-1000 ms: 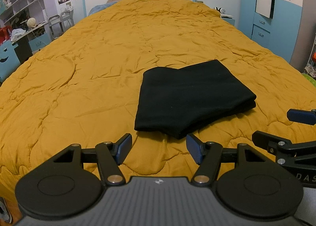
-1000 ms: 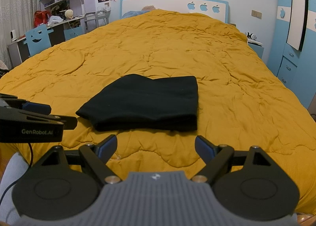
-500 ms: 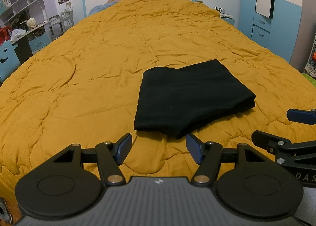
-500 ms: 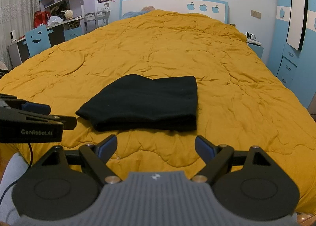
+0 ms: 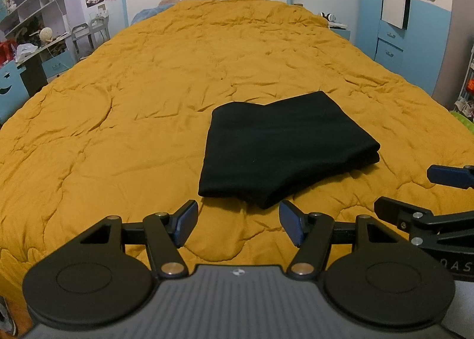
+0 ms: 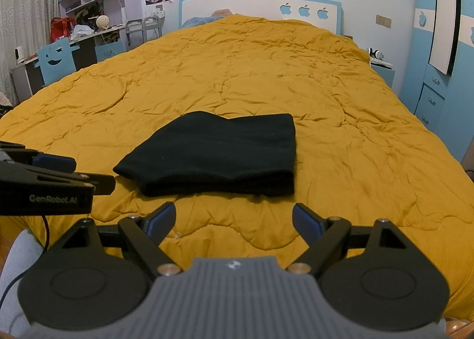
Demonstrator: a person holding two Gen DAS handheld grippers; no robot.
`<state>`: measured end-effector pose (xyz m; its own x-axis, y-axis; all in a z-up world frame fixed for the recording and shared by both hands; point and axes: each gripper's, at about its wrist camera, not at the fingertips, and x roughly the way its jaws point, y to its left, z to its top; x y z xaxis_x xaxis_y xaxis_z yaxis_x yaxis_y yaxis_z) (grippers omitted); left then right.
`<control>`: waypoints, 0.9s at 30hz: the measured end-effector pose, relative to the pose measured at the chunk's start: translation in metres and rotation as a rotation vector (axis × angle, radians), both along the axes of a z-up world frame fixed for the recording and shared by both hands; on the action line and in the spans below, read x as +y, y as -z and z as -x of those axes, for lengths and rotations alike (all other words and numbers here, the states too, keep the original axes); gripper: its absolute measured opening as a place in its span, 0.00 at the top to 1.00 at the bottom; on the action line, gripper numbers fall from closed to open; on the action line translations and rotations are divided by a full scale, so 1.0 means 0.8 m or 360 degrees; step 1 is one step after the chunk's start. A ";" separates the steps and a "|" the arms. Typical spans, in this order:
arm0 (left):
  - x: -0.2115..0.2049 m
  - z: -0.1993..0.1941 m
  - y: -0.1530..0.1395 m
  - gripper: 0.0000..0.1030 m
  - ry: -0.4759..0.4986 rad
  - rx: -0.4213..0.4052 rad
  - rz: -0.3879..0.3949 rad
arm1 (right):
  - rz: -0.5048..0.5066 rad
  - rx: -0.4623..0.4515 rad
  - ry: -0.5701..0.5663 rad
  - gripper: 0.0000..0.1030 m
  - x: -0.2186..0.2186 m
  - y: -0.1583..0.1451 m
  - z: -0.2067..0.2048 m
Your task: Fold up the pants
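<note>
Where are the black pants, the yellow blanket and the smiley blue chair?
black pants (image 5: 281, 149), left wrist view, middle of the folded top layer.
yellow blanket (image 5: 148, 78), left wrist view, bare wrinkled part left of the pants.
smiley blue chair (image 6: 56, 62), right wrist view, its backrest with the face.

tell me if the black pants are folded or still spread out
Folded. The black pants lie as a compact stacked rectangle on the yellow quilt, layered edges showing at the right side; neither gripper touches them.

Left tongs (image 5: 238, 222) and right tongs (image 6: 234, 222) hover side by side, jaws spread, holding nothing.
</note>
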<state>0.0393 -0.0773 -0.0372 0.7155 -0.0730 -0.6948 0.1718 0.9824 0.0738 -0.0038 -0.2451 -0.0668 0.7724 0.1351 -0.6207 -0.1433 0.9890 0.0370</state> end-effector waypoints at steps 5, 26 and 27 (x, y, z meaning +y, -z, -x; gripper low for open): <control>0.001 0.001 0.000 0.28 -0.0003 0.0004 0.0019 | 0.0000 -0.0002 0.0001 0.20 0.000 0.002 0.001; -0.001 0.002 0.000 0.28 -0.0010 -0.0003 0.0030 | 0.0000 0.0001 0.0003 0.20 0.001 0.002 0.001; -0.001 0.002 0.000 0.28 -0.0012 -0.0002 0.0031 | 0.0000 0.0003 0.0003 0.20 0.001 0.002 0.002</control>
